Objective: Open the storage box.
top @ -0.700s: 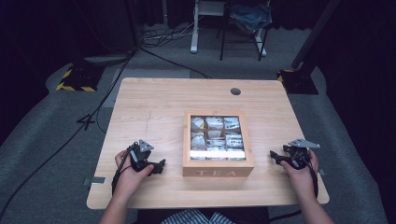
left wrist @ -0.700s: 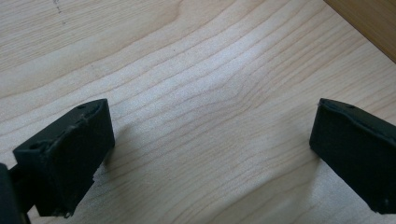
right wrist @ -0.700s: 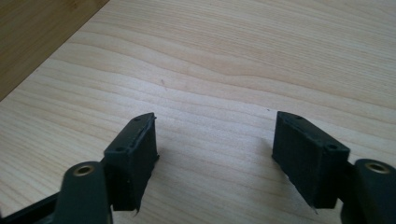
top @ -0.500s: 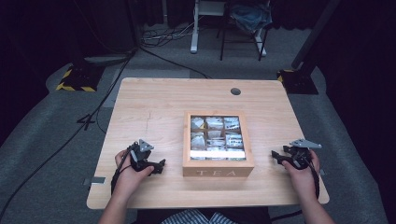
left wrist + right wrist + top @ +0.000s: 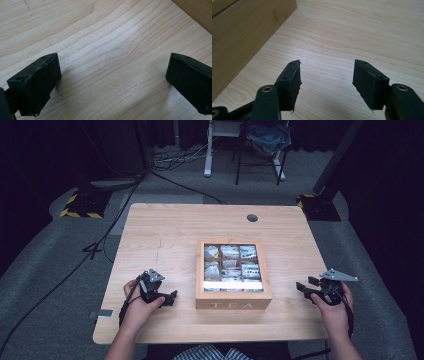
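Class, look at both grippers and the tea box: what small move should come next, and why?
Probably bring the right gripper in toward the tea box. Both it and the left gripper rest open on the table, one on each side of the box, holding nothing, and neither touches it.

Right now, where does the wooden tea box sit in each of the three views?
High view: the tea box stands at the table's centre, between the two grippers, lettered front wall toward the person.
Left gripper view: a slice of its wall cuts the top right corner.
Right gripper view: its side wall takes the upper left, beyond the left jaw.
Shared landmark: the pale wood-grain table around the box.
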Demonstrator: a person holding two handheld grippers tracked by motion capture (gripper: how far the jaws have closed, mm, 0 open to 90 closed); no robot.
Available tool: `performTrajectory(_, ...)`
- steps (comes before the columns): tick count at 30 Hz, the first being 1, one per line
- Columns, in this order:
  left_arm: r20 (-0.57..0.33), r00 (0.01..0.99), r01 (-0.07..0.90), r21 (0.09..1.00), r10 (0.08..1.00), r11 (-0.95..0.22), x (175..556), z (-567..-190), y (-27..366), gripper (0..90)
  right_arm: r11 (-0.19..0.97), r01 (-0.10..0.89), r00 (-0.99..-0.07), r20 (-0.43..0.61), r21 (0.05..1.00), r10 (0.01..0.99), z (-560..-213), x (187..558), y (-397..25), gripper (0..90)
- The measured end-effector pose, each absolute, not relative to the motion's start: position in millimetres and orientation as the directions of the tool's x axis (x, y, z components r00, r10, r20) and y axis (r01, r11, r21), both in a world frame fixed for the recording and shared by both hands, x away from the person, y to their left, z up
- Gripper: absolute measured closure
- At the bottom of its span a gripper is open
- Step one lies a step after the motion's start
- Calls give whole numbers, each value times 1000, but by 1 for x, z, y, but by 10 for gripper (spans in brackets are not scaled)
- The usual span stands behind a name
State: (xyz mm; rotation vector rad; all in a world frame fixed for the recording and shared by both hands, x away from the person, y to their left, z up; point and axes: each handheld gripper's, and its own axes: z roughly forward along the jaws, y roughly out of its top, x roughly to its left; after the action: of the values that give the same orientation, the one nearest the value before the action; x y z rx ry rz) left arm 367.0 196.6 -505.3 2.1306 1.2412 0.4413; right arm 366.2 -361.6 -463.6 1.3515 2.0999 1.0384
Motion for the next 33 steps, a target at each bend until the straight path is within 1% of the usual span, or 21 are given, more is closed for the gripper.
performTrajectory(5,-26,501,656,664,865,-360,367,-505,197,5,230,544,-441,42,807,896,-452,360,-362,387)
performTrajectory(7,-24,501,655,663,865,-361,367,-505,197,5,202,503,-453,58,840,889,-443,354,-360,375)
performTrajectory(9,-25,501,656,663,865,-361,367,-505,197,5,195,485,-464,62,852,884,-438,351,-357,369)
performTrajectory(14,-26,500,656,664,865,-359,367,-505,196,5,196,450,-490,58,871,870,-432,347,-349,364)
performTrajectory(19,-26,500,656,664,866,-359,367,-505,196,5,220,413,-539,42,884,841,-422,337,-335,354)
performTrajectory(21,-24,501,655,663,865,-361,367,-505,197,5,216,418,-540,50,882,840,-420,335,-331,353)
performTrajectory(22,-26,500,656,664,865,-360,367,-505,196,5,232,412,-557,42,881,830,-416,332,-326,351)
performTrajectory(26,-26,500,656,663,865,-359,367,-505,196,5,237,422,-549,39,875,835,-412,326,-319,349)
performTrajectory(30,-24,501,656,663,865,-361,367,-505,197,5,230,423,-589,73,876,805,-408,320,-309,325)
performTrajectory(33,-26,500,656,664,865,-359,367,-505,196,5,238,419,-602,71,876,796,-407,319,-303,319)
